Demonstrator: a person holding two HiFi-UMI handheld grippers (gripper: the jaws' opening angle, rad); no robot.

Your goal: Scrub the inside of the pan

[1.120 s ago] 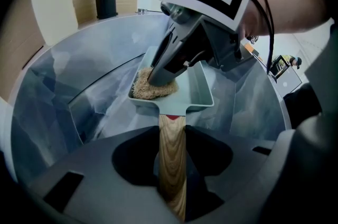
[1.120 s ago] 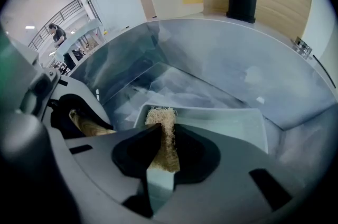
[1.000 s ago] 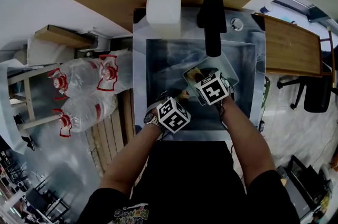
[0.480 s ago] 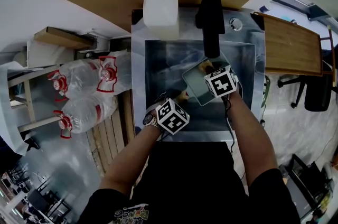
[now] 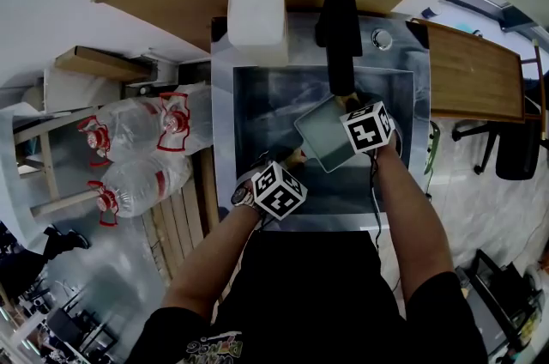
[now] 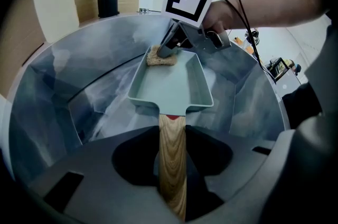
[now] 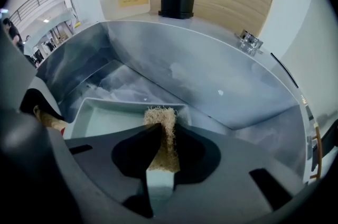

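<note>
The pan (image 5: 326, 135) is in the sink (image 5: 257, 96). It sits on the right side, just under the black tap (image 5: 341, 36). The pan is pale green, with four straight sides and a wooden handle (image 6: 172, 154). The handle points near and left, toward the person.

The left gripper (image 6: 172, 165) has its jaws closed partway on the handle. The wood sits tight between them, so this gripper holds the pan.

The right gripper (image 7: 163, 154) has its jaws pressed together on a brown sponge (image 7: 163, 133). The sponge is squeezed thin and sticks out past the tips. In the left gripper view the sponge (image 6: 161, 56) touches the inside of the pan (image 6: 171, 85). It is at the far end, away from the handle, close to a corner. The right gripper (image 6: 166, 48) leans down into the pan from the far right. A black cable runs from it over the person's hand.

The sink is shiny grey metal. A white jug (image 5: 255, 6) stands on the far edge of the sink, left of the tap. Two big water bottles (image 5: 137, 130) lie on the floor to the left. A wooden board (image 5: 476, 70) is off to the right of the sink.
</note>
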